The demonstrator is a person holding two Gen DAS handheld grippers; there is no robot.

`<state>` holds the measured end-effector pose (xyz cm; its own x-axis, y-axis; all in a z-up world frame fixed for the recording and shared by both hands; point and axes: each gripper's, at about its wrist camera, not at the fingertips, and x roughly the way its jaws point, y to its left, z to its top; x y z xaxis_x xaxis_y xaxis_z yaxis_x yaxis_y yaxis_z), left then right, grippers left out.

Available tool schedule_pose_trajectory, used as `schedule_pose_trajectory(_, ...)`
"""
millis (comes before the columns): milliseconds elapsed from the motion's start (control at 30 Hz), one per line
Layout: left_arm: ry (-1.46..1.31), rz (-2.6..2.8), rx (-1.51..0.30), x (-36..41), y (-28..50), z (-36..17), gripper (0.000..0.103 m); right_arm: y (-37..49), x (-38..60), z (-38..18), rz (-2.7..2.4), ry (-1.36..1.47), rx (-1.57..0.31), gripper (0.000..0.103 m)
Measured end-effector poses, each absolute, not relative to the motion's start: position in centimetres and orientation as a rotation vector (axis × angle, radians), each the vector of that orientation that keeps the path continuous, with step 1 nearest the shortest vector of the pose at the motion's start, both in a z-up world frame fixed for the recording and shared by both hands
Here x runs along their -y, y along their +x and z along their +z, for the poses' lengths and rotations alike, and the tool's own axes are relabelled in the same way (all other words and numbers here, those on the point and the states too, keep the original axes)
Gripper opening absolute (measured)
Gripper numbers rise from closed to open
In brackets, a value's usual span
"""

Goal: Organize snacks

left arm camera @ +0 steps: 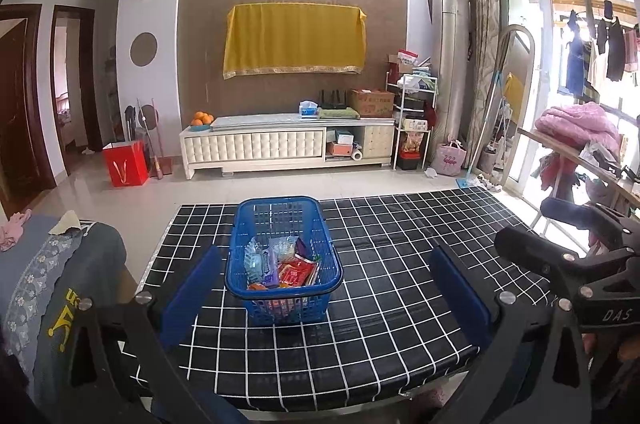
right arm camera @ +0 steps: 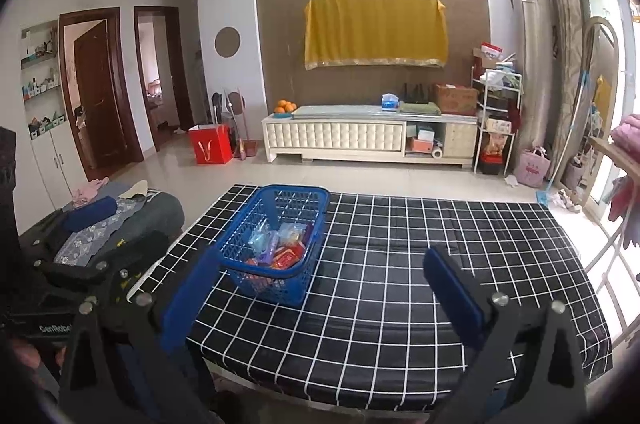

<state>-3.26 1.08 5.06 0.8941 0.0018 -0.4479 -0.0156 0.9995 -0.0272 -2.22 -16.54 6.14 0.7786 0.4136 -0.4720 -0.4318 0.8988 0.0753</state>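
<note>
Snacks (left arm camera: 286, 266) sit in the blue basket (left arm camera: 256, 220) on the checkered counter (left arm camera: 400, 264). My left view catches the right gripper (left arm camera: 560, 244) at its edge; my right view shows the basket (right arm camera: 240, 228) off to the left instead. Both sets of fingers (left arm camera: 192, 288) (right arm camera: 454, 284) spread wide, empty, touching nothing.

Both wrist cameras look forward from the near edge of the checked table (left arm camera: 400, 264), close above it; the left view sits left of the right's, both sharing the blue basket (right arm camera: 280, 288).
</note>
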Motion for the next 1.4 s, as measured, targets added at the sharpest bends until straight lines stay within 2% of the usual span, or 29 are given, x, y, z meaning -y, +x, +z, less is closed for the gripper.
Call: schedule_pose_trajectory(1400,-0.030,0.006,-0.461,-0.2,-4.8,5.7,0.103,-3.6,17.6,6.1,0.432,-0.024,-0.498,0.103)
